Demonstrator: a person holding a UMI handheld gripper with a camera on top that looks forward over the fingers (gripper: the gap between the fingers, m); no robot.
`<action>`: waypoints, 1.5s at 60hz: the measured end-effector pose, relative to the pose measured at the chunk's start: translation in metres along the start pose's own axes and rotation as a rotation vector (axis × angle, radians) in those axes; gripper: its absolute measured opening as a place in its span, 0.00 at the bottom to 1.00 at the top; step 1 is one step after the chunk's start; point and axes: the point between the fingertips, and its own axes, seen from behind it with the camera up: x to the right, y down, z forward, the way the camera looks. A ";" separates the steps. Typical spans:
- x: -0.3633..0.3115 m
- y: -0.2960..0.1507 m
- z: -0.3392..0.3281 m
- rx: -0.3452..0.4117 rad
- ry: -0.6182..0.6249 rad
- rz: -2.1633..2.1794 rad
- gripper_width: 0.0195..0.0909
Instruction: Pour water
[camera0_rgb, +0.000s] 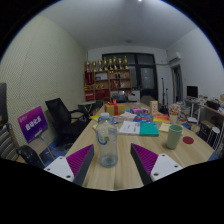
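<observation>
Gripper (112, 160): released, magenta pads apart. Clear plastic water bottle (106, 143) (blue label band) upright on pale wooden worktop (120, 170), between and just ahead of the fingers, gaps either side. Green cup (174, 136) beyond, rightward, bare worktop between. Books, clutter further back.

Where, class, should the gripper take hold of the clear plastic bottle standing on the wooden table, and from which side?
Grip the clear plastic bottle around its straight middle, coming in level from the near side. It stands upright on the wooden table, just ahead of the open gripper, roughly in line with the gap between the fingers, so a straight advance should bring the pads to both flanks.
</observation>
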 end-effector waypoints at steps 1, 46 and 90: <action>-0.003 0.000 0.008 0.001 0.002 -0.001 0.87; -0.022 0.030 0.183 -0.025 -0.069 -0.104 0.42; 0.189 -0.124 0.159 -0.046 -0.523 2.045 0.34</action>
